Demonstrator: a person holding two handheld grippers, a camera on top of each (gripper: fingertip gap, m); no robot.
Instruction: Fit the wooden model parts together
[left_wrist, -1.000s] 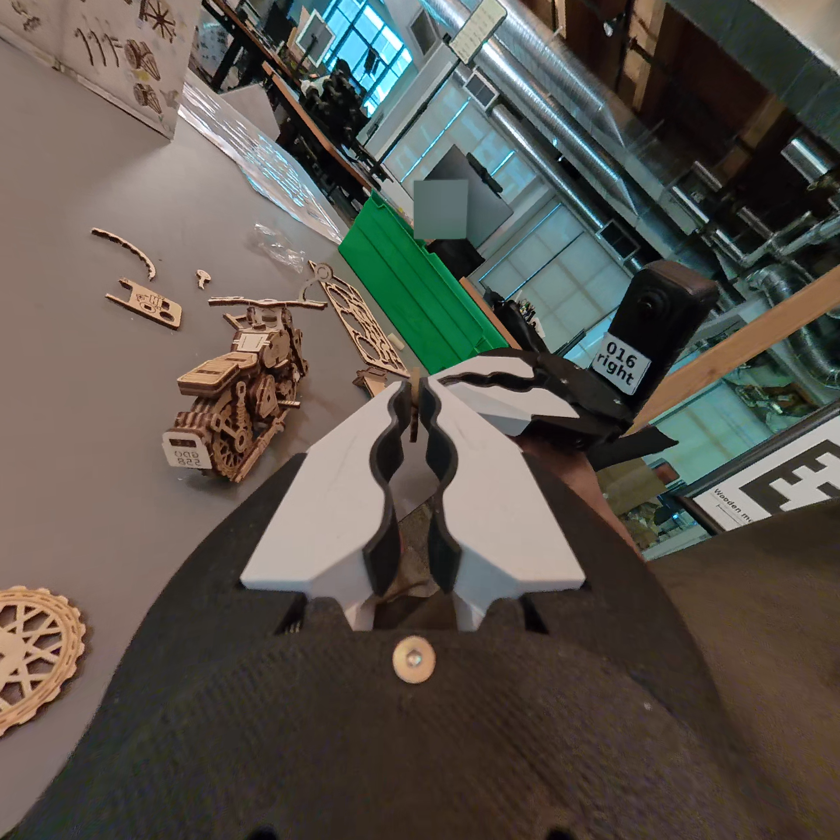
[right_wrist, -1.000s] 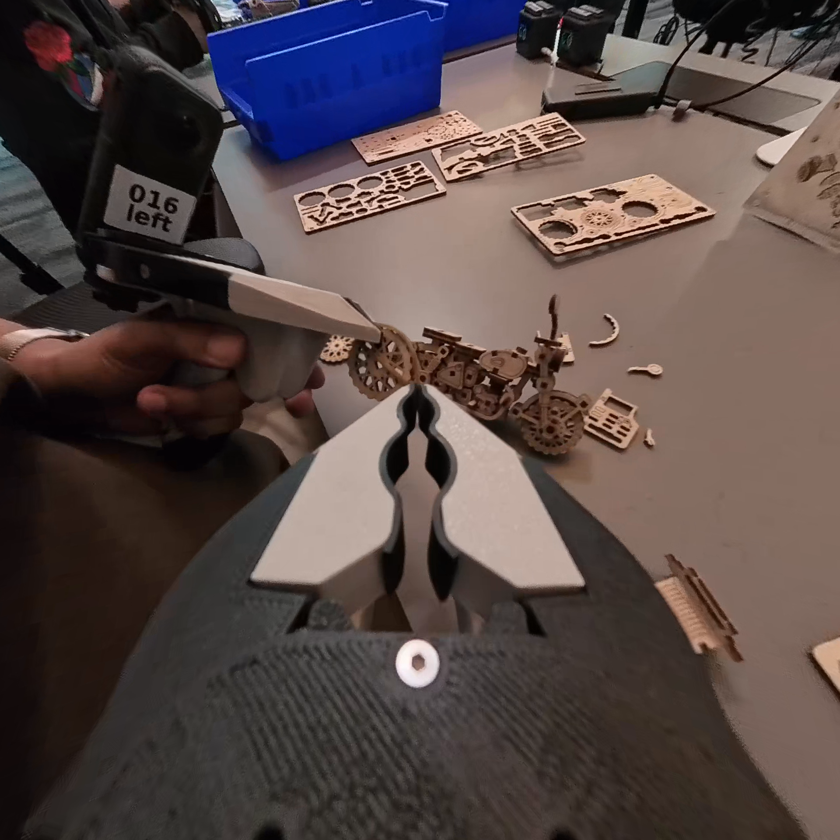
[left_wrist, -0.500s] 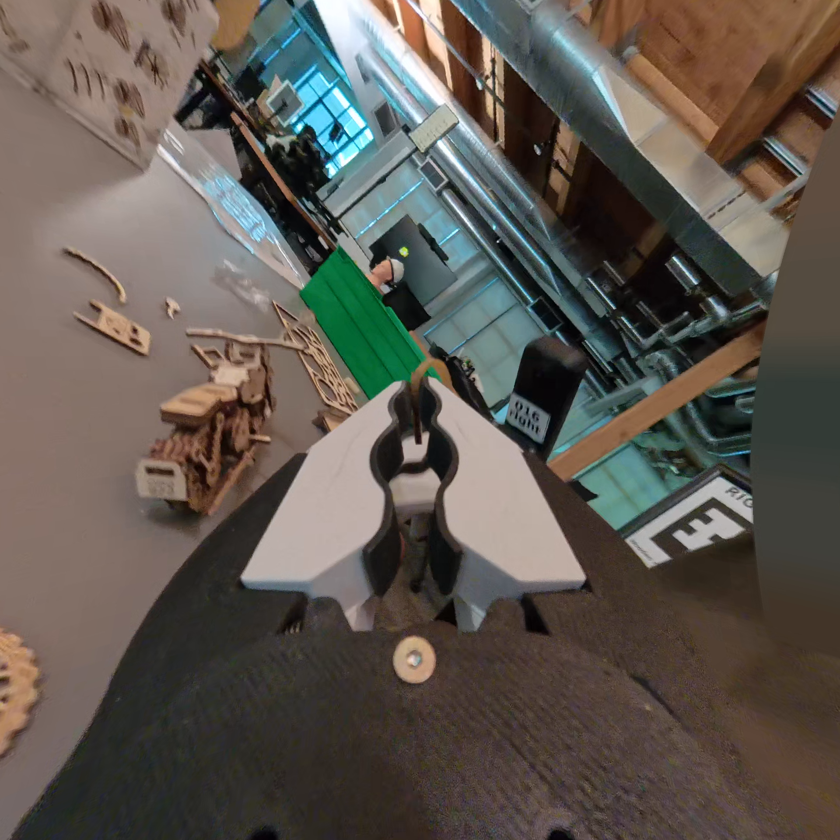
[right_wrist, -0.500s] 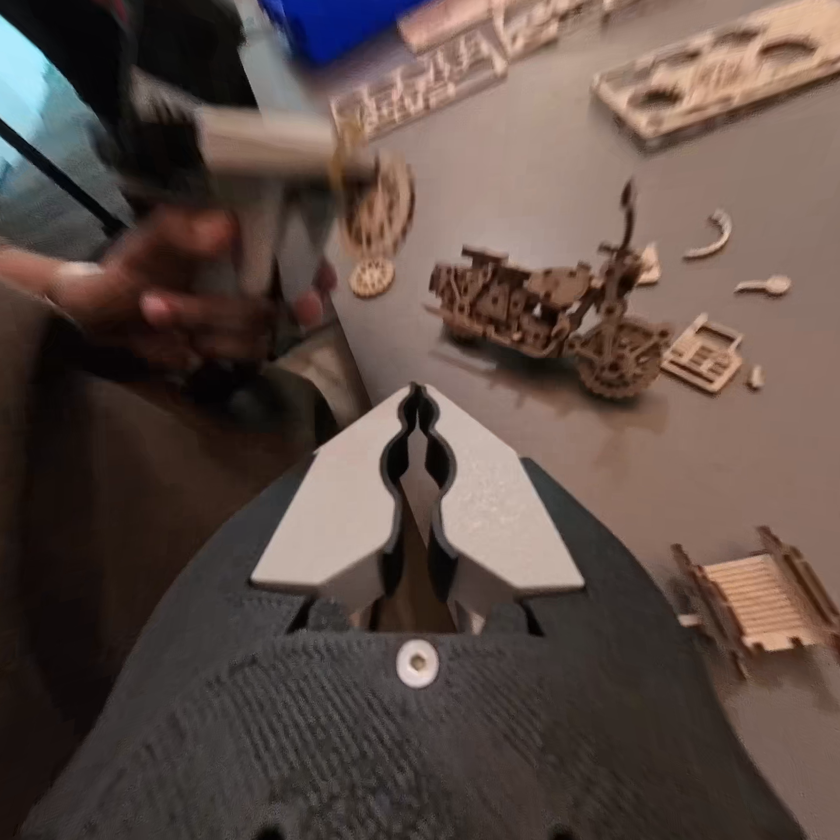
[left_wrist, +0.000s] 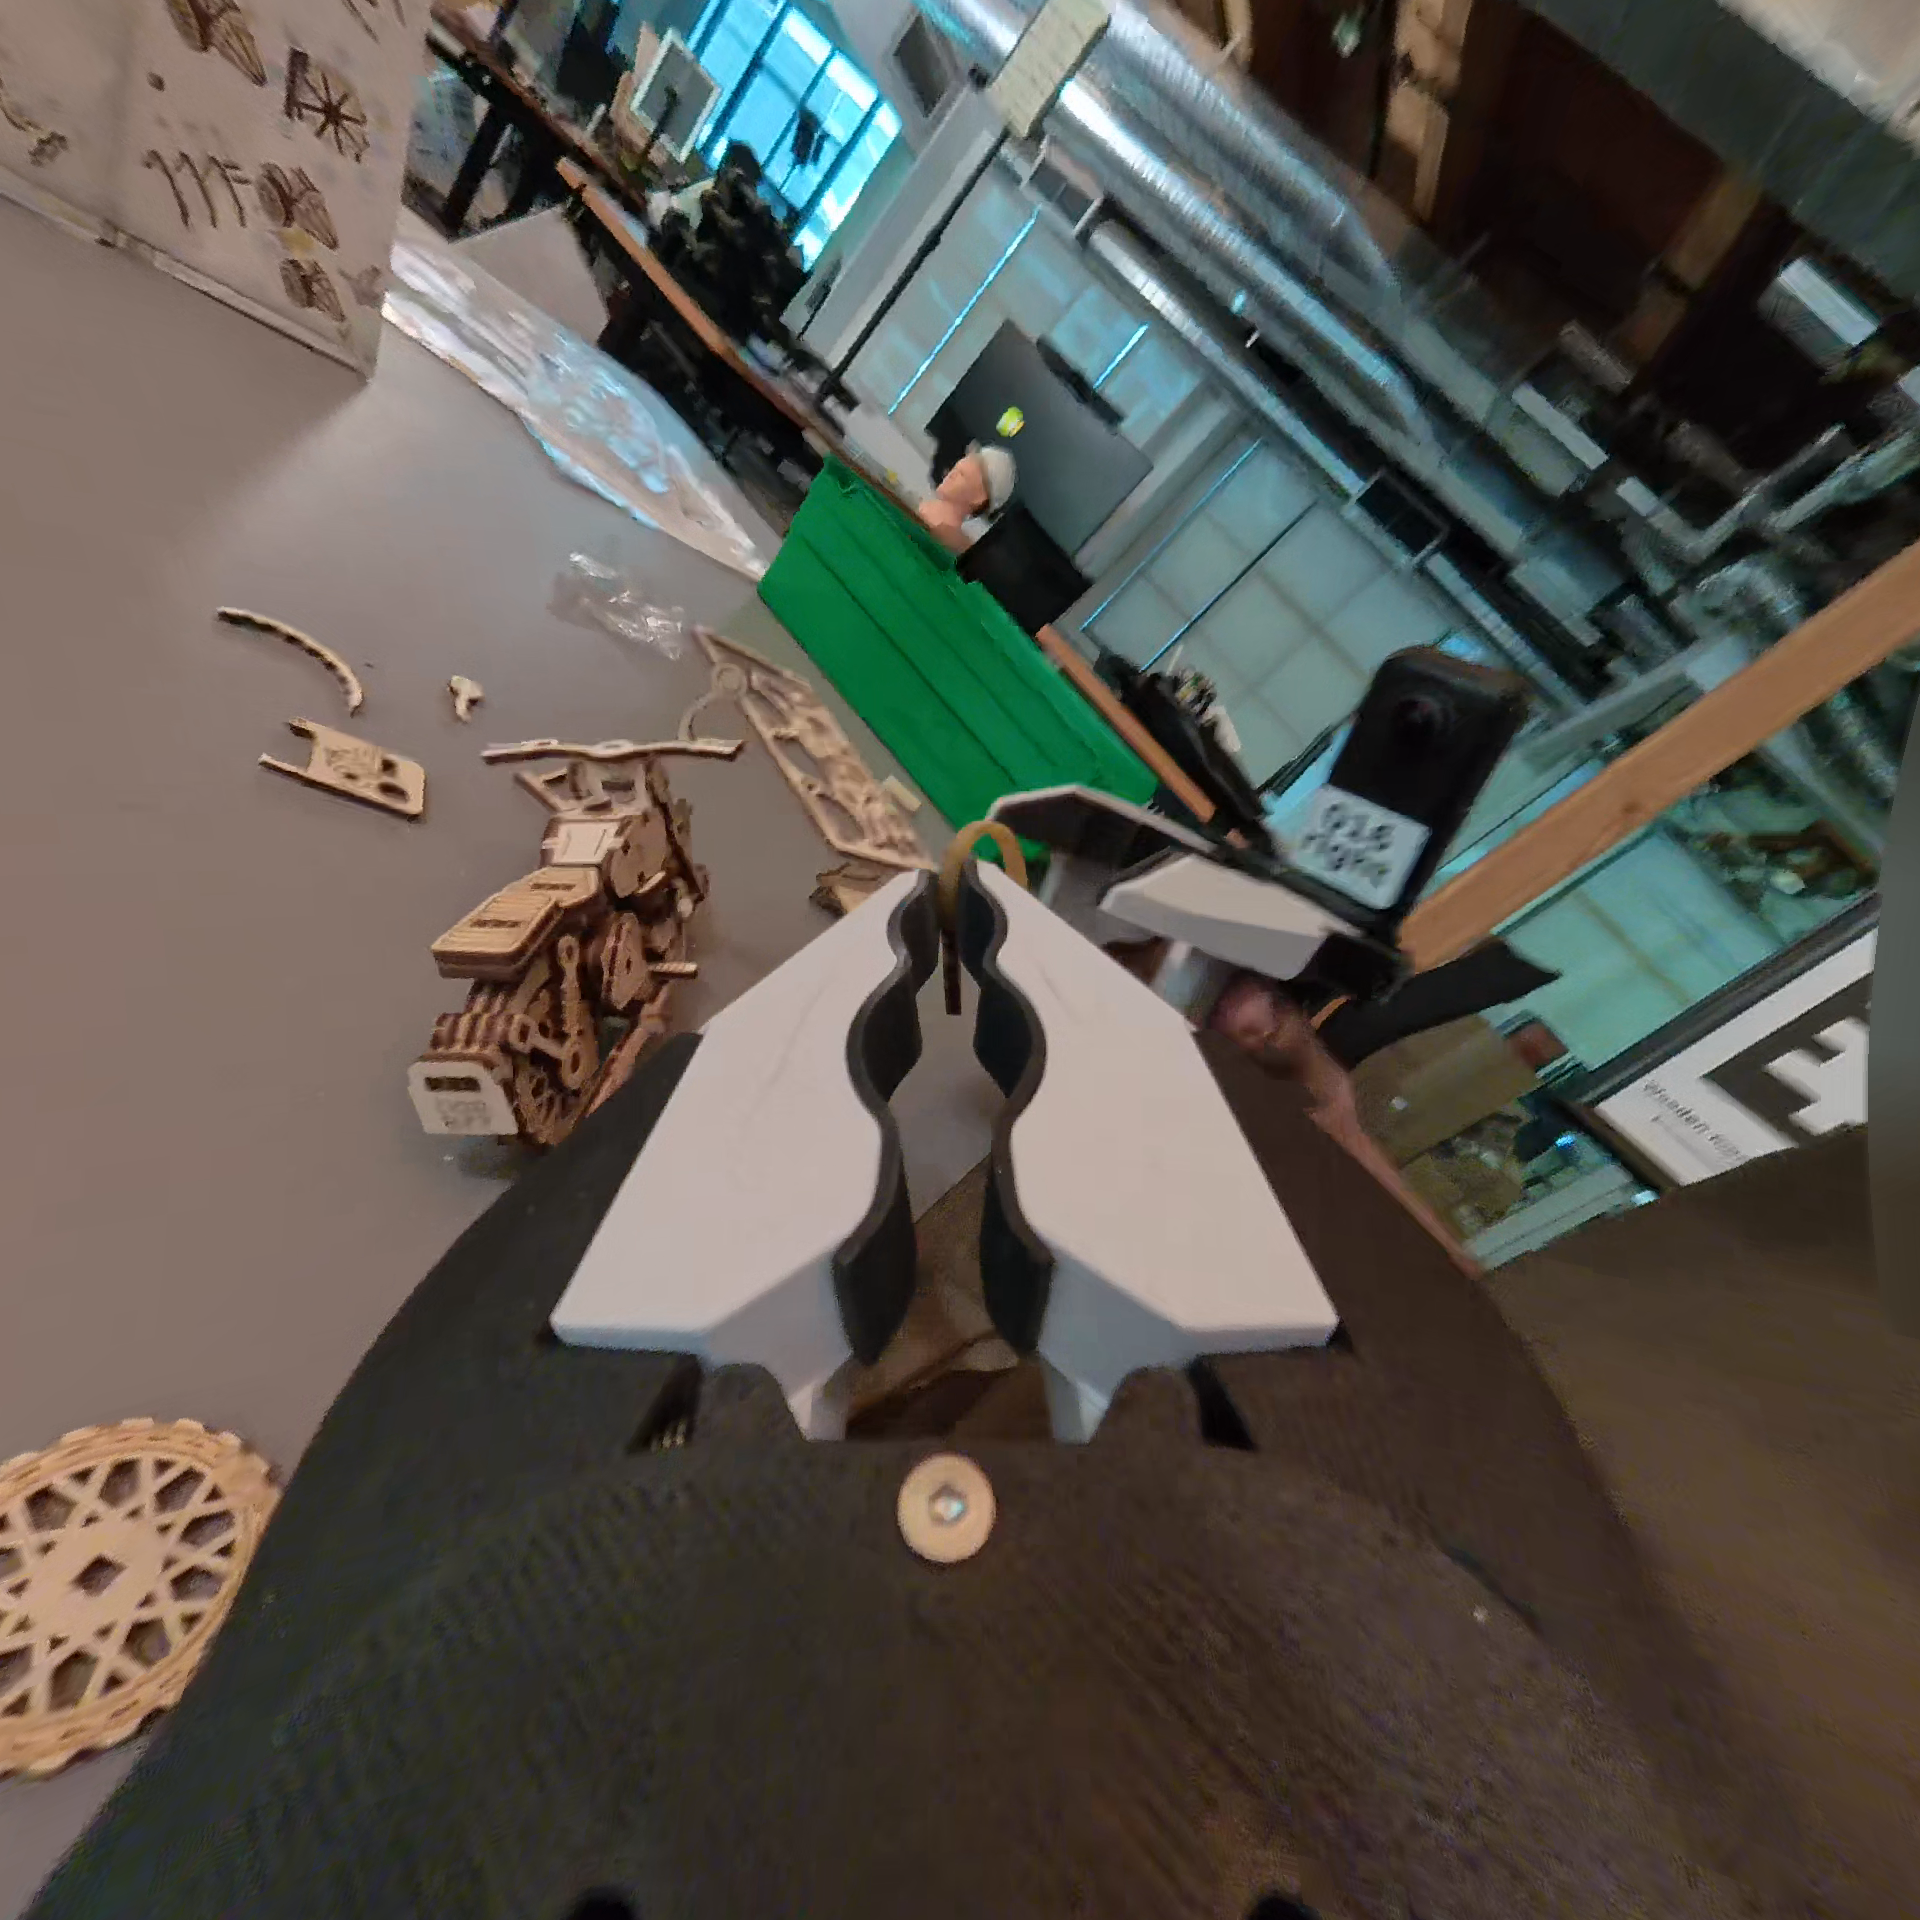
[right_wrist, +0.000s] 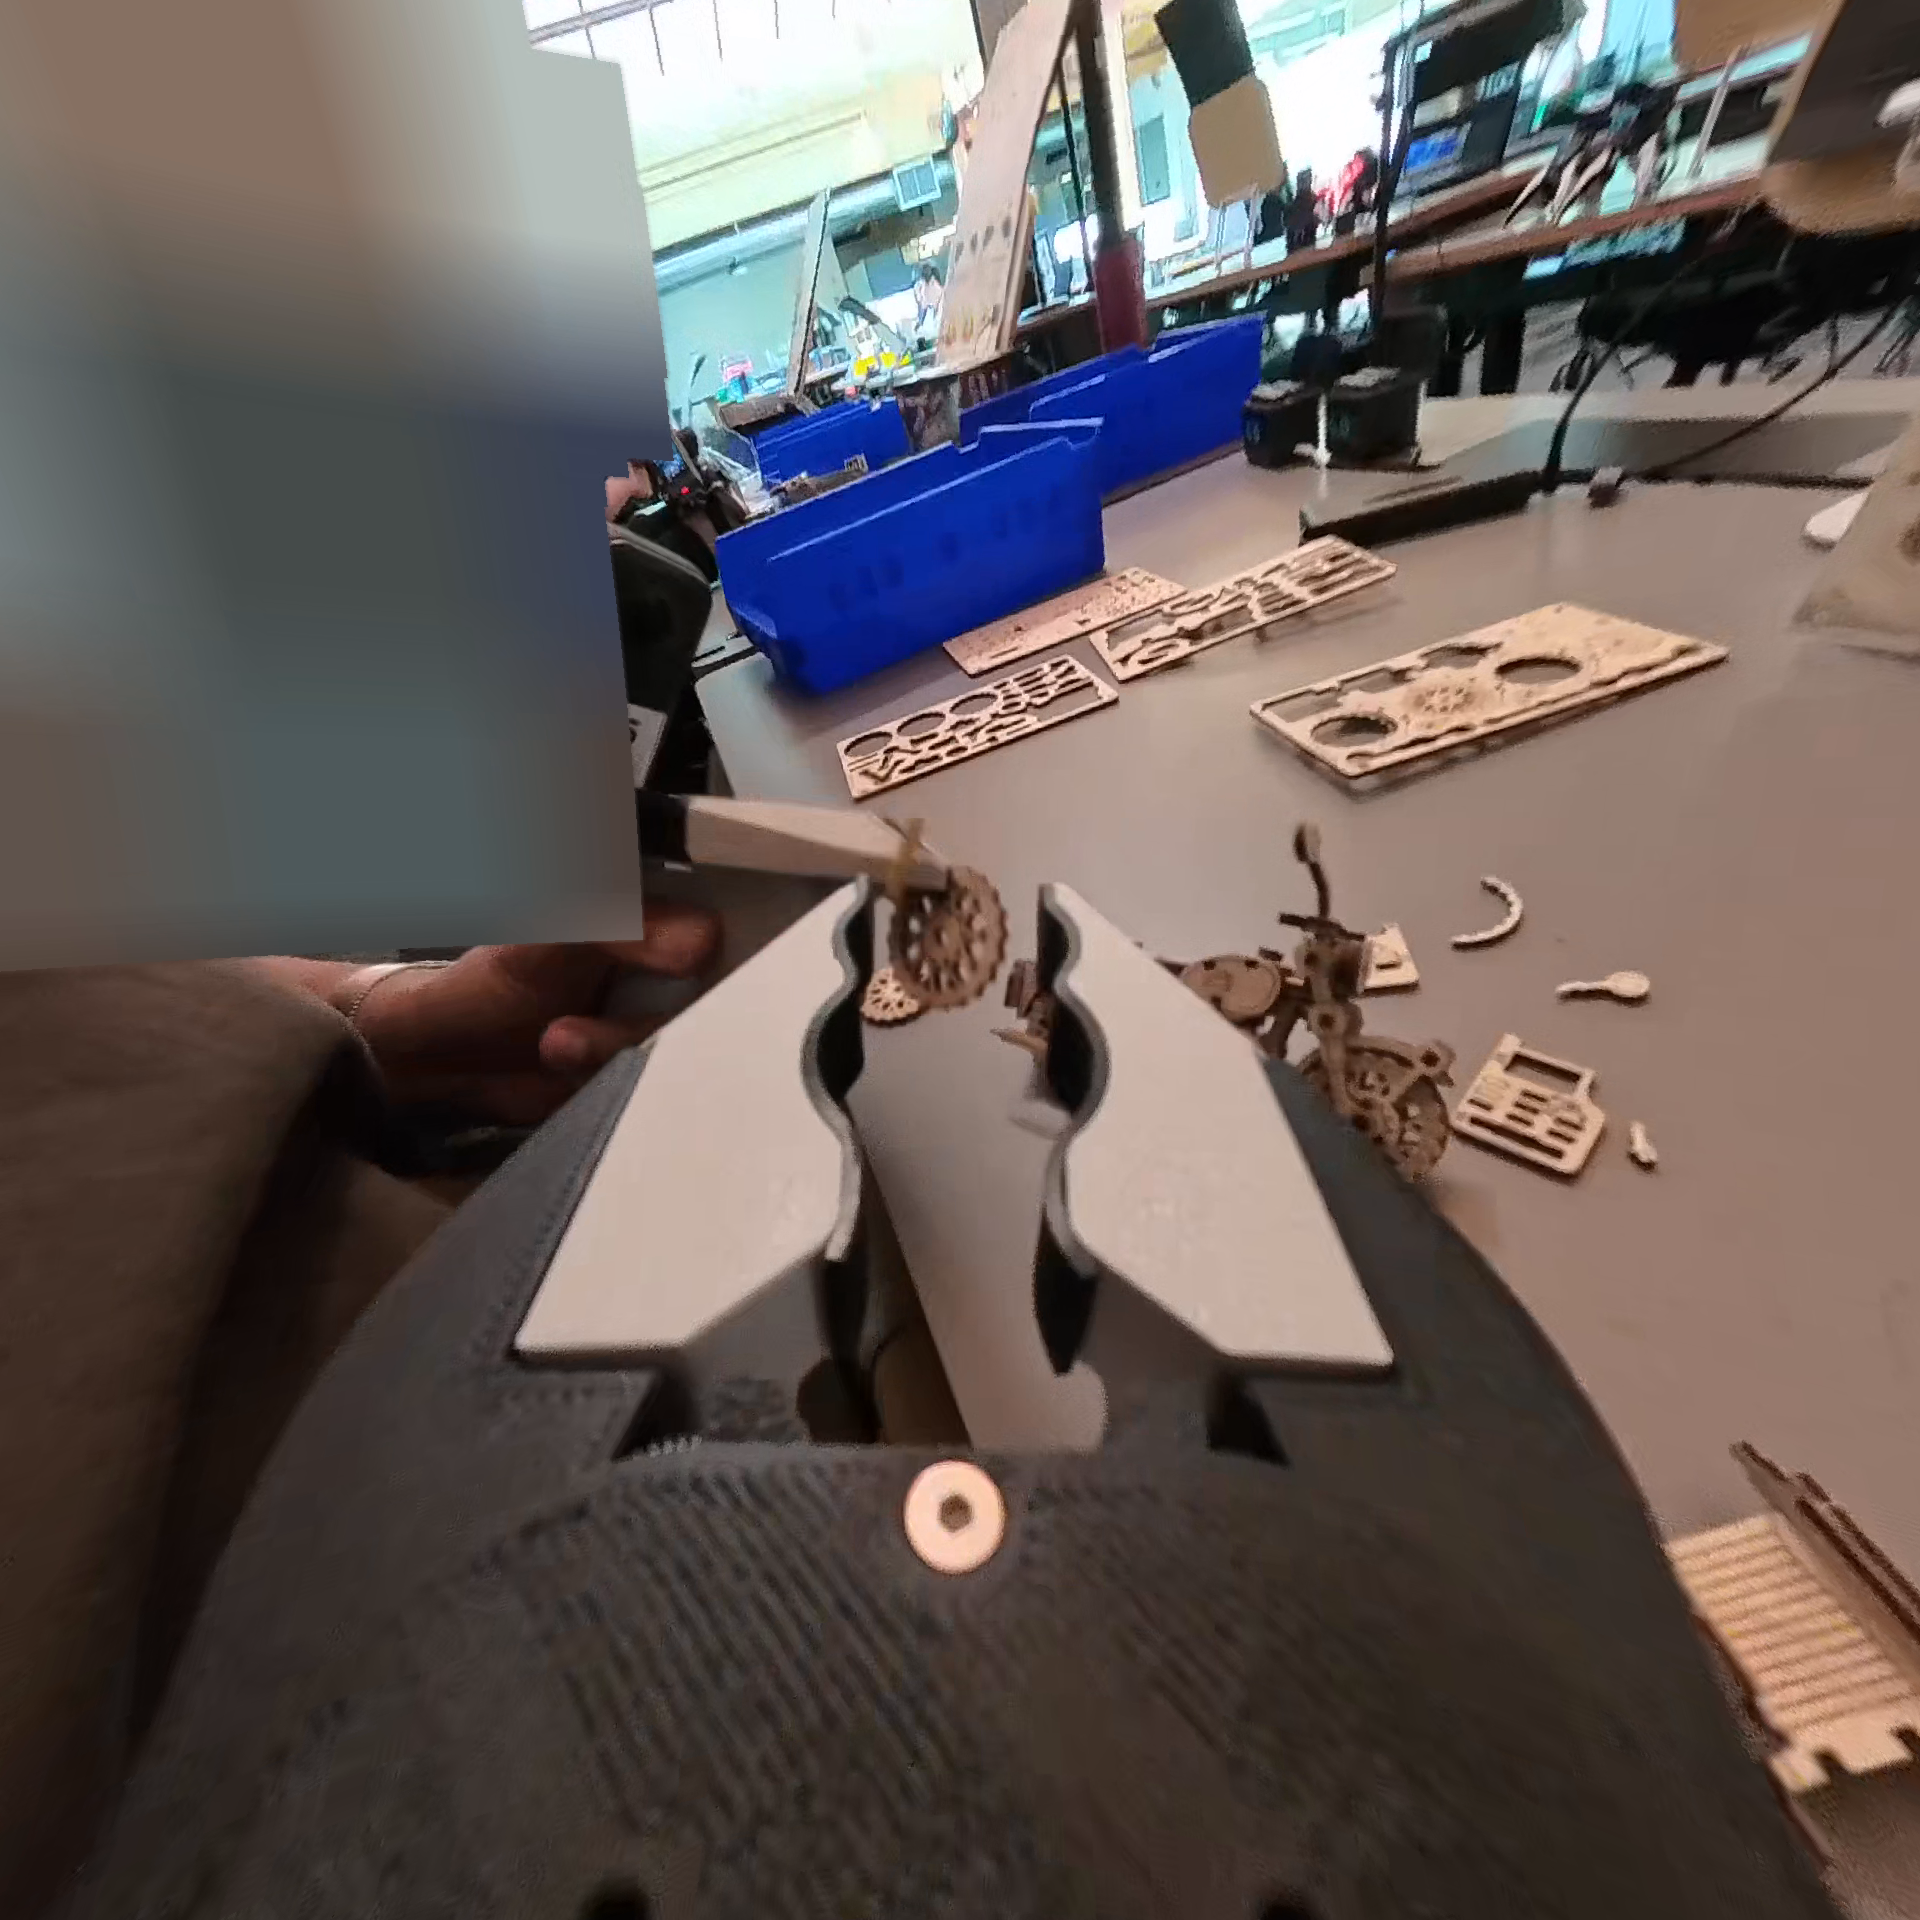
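My left gripper (left_wrist: 943, 896) is shut on a small wooden spoked wheel (left_wrist: 951, 914), seen edge-on between its tips. In the right wrist view the same wheel (right_wrist: 948, 937) hangs from the left gripper (right_wrist: 906, 862), above the table's near edge. My right gripper (right_wrist: 952, 906) is open and empty, its fingertips on either side of the wheel in view. It also shows in the left wrist view (left_wrist: 1055, 868), just beyond the wheel. The wooden motorcycle model (right_wrist: 1320, 1023) stands on the grey table (right_wrist: 1558, 831), also seen in the left wrist view (left_wrist: 566, 956).
A large wooden wheel (left_wrist: 104, 1579), a small gear (right_wrist: 888, 1000), a ribbed part (right_wrist: 1787, 1631) and loose pieces (right_wrist: 1527, 1107) lie around the model. Punched part sheets (right_wrist: 1486, 691) and blue bins (right_wrist: 914, 582) lie farther back. A green bin (left_wrist: 935, 665) stands beyond. Less than 4 cm separates the two grippers' tips.
My right gripper has opened; it was shut before. It has swung up toward the wheel, which my left gripper still holds.
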